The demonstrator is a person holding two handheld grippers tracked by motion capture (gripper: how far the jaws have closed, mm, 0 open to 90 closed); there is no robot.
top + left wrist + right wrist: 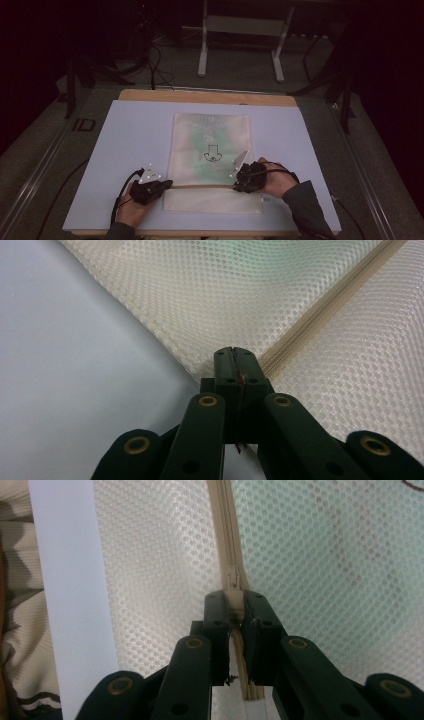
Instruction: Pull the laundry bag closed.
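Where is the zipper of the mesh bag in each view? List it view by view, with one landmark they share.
High view: zipper runs level across the mesh bag near its near end, between both grippers.
Left gripper view: upper right, slanting down to the shut jaws.
Right gripper view: top centre, down into the jaws.
Shared landmark: the white honeycomb mesh.

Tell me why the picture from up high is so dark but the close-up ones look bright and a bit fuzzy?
High view: dim, the room behind nearly black, the mesh bag pale on the white sheet. Left gripper view: bright, the mesh sharp near the zipper, the left gripper arms soft at the bottom. Right gripper view: evenly lit, the right gripper close and blurred, no glare.
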